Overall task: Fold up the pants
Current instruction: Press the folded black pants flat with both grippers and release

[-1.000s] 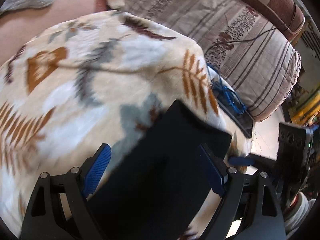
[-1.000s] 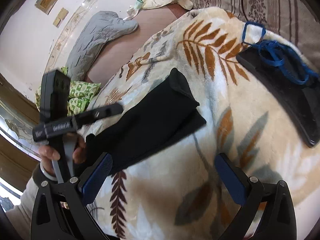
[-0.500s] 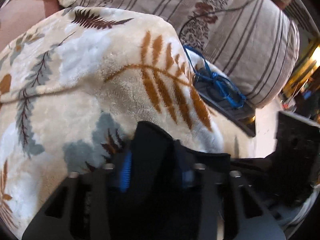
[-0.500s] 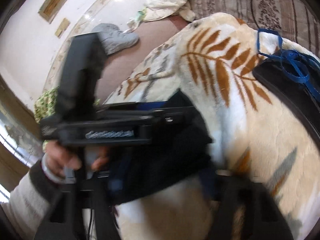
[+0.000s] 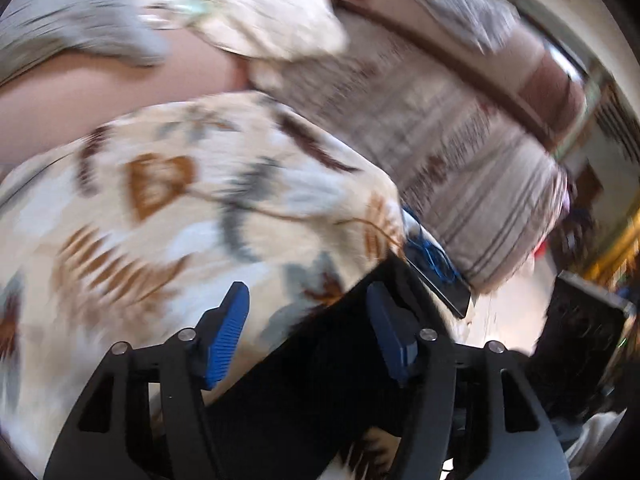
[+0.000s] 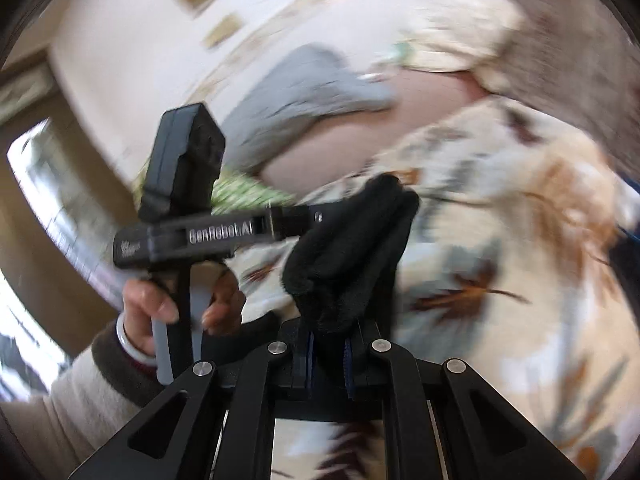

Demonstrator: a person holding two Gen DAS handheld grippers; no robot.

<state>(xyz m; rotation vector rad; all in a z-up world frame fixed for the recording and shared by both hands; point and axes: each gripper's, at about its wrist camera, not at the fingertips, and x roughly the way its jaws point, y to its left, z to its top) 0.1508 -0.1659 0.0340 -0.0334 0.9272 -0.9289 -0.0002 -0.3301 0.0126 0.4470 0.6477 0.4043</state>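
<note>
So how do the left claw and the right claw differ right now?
The right claw is closing, pinched on the black pants; the left claw is opening, pants lying between its blue pads untouched. The right view shows bunched cloth, the left a flatter stretch. Both hover over the leaf-print blanket.

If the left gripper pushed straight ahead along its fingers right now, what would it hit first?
Most likely the leaf-print blanket. The left gripper, opening, points down at it, with the black pants beneath its right finger; blur leaves depth uncertain.
</note>
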